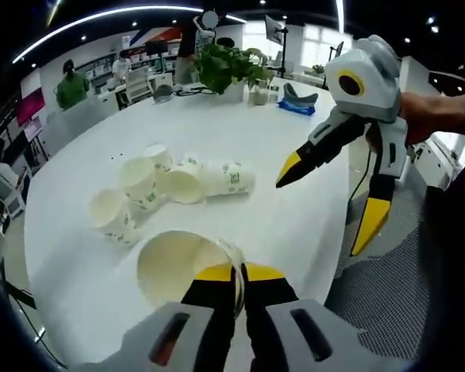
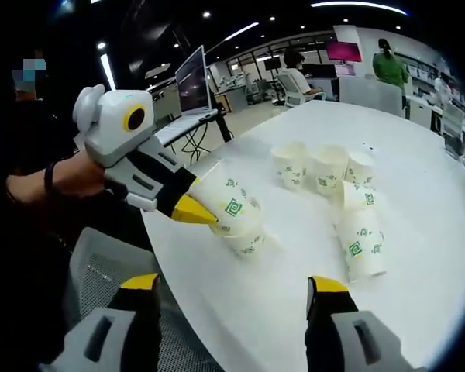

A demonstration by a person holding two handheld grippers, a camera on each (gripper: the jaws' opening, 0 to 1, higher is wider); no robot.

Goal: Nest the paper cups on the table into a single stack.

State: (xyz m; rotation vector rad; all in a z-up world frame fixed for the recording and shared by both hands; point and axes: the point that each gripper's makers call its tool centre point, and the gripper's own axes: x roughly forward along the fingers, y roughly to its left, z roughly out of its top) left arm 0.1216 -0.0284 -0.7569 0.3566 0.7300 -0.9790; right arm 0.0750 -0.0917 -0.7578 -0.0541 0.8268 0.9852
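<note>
My left gripper (image 1: 239,273) is shut on the rim of a short nested stack of white paper cups (image 1: 178,267), held tilted over the near edge of the white round table (image 1: 294,225). The right gripper view shows that stack (image 2: 234,209) pinched by the left gripper (image 2: 192,209), its base close to the tabletop. My right gripper (image 2: 232,283) is open and holds nothing; it hovers at the table's edge (image 1: 318,218), right of the stack. Several loose cups (image 1: 182,182) with green logos lie on their sides mid-table, also visible as loose cups (image 2: 360,244) farther along the table.
A potted plant (image 1: 229,66) and a blue item (image 1: 298,105) sit at the table's far side. A laptop (image 2: 192,77) stands on a desk beyond the table. A grey mesh chair (image 2: 101,263) is beside the near edge. People sit in the background.
</note>
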